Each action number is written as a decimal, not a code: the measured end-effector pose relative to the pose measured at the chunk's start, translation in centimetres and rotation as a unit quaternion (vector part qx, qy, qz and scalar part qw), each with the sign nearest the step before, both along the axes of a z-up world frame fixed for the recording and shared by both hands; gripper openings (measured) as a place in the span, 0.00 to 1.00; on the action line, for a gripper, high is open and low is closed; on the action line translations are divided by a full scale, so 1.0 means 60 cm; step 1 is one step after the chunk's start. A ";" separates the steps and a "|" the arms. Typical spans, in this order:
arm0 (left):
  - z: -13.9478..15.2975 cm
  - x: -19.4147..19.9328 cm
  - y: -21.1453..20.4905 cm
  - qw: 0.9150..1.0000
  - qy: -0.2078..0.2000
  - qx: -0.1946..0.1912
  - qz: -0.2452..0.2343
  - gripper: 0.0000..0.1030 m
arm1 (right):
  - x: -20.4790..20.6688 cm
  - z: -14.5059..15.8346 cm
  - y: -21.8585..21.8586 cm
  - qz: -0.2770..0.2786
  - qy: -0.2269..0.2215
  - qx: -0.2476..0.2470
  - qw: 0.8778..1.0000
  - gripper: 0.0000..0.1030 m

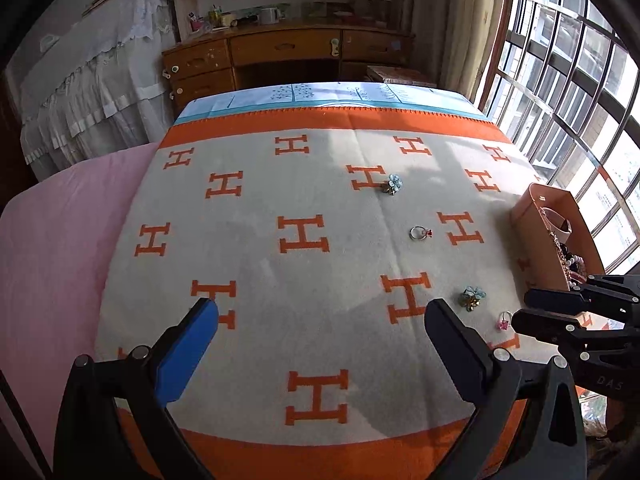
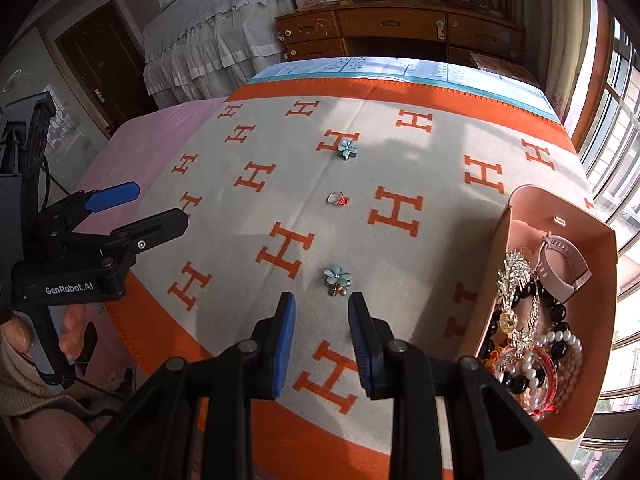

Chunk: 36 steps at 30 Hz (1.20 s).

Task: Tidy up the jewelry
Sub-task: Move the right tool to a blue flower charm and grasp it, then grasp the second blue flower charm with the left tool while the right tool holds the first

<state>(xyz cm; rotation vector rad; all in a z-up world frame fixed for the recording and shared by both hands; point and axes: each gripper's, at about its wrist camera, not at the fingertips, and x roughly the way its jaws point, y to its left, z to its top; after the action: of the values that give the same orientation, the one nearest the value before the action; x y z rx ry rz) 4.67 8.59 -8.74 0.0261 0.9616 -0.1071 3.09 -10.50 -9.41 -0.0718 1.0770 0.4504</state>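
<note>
The left gripper [image 1: 322, 322] is spread wide over bare blanket [image 1: 256, 256]; the right gripper [image 2: 322, 312] stands narrowly parted, empty, just short of the near blue flower brooch [image 2: 337, 278]. The ring [image 2: 338, 199] lies beyond, and the pink jewelry box [image 2: 600, 320] is at the right edge.

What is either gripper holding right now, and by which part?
Nothing. The left gripper is wide open over the blanket, and the right gripper is part open with nothing between its fingers.
</note>
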 end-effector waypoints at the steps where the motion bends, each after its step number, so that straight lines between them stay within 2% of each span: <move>1: -0.005 0.000 0.001 1.000 0.003 0.000 -0.001 0.99 | 0.002 -0.009 0.004 0.007 0.004 -0.007 1.000 0.27; 5: -0.020 0.008 0.002 1.000 0.014 0.000 -0.003 0.99 | 0.015 -0.039 0.016 0.020 0.022 -0.023 0.999 0.27; 12: -0.031 0.023 0.001 1.000 0.023 -0.002 -0.004 0.99 | 0.044 -0.075 0.025 0.010 0.039 -0.030 0.999 0.27; 18: -0.042 0.040 -0.002 0.999 0.035 -0.006 -0.005 0.99 | 0.050 -0.076 0.037 0.008 0.005 -0.037 0.999 0.27; 21: -0.045 0.051 -0.005 0.999 0.038 -0.008 -0.005 0.99 | 0.049 -0.078 0.043 0.008 -0.017 -0.055 0.998 0.20; 24: -0.044 0.069 -0.010 0.999 0.035 -0.009 -0.007 0.99 | 0.048 -0.078 0.044 0.008 -0.026 -0.059 0.998 0.19; 27: -0.040 0.099 -0.020 1.000 0.027 -0.007 -0.010 0.99 | 0.054 -0.074 0.036 0.000 -0.027 -0.052 0.998 0.19; 32: -0.038 0.165 -0.046 1.000 0.010 -0.016 -0.018 0.99 | 0.068 -0.039 0.002 -0.033 -0.040 -0.003 0.999 0.19; 35: -0.054 0.202 -0.066 0.999 0.019 -0.028 -0.013 0.98 | 0.072 -0.017 -0.013 -0.043 -0.057 0.017 0.997 0.19; 36: -0.060 0.212 -0.073 0.999 0.020 -0.033 -0.009 0.95 | 0.074 -0.012 -0.016 -0.045 -0.063 0.019 0.997 0.19</move>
<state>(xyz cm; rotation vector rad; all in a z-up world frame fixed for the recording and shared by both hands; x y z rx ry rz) 17.38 4.19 -12.36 -0.0281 0.9971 -0.1563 7.51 -11.45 -10.16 -0.0170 0.9434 0.3803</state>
